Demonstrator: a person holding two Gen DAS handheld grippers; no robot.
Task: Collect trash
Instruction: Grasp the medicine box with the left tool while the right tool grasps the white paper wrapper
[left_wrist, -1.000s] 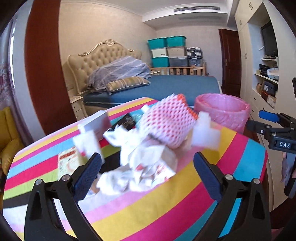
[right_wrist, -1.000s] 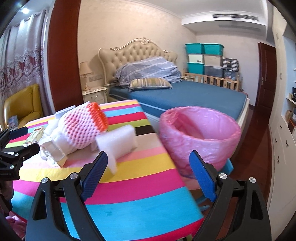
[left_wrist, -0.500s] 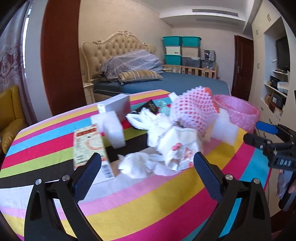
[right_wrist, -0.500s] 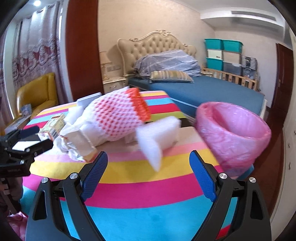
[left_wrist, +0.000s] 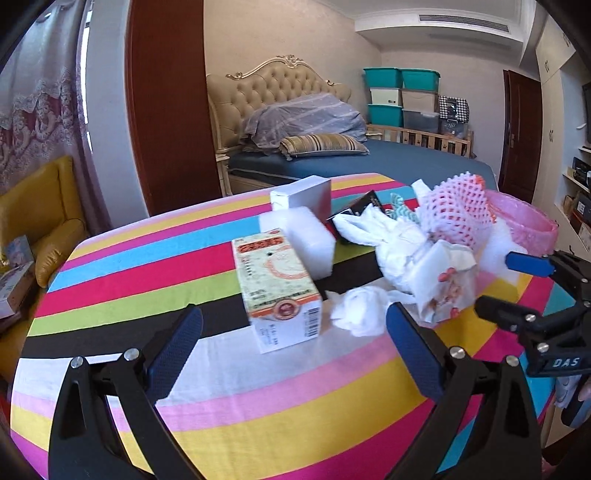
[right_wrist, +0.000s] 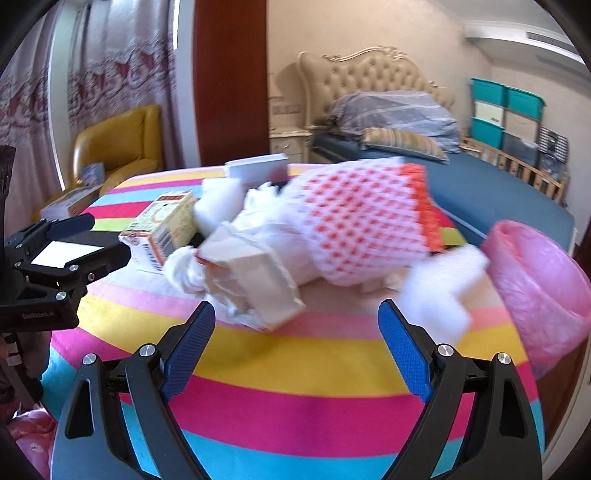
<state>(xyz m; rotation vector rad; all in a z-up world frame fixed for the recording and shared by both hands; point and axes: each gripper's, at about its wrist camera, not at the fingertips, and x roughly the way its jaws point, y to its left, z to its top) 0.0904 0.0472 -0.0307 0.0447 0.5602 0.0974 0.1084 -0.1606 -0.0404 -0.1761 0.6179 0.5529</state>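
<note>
A pile of trash lies on the striped table (left_wrist: 155, 266): a green and orange carton (left_wrist: 279, 288), white foam blocks (left_wrist: 306, 243), crumpled tissue (left_wrist: 360, 310), a torn paper wrapper (left_wrist: 448, 284), a pink foam fruit net (left_wrist: 456, 212) and a grey box (left_wrist: 301, 195). My left gripper (left_wrist: 293, 350) is open and empty, just short of the carton. My right gripper (right_wrist: 297, 345) is open and empty, in front of the paper wrapper (right_wrist: 255, 277) and fruit net (right_wrist: 365, 229). A pink-lined bin (right_wrist: 543, 280) stands at the table's right edge.
A bed (left_wrist: 369, 158) with a tufted headboard stands behind the table. A yellow armchair (left_wrist: 37, 210) is at the left. Stacked storage boxes (left_wrist: 400, 96) and a dark door (left_wrist: 517, 136) are at the back.
Both grippers have swung left across the table. The carton now sits centred before my left gripper; the paper wrapper and net sit before my right. Both stay open.
</note>
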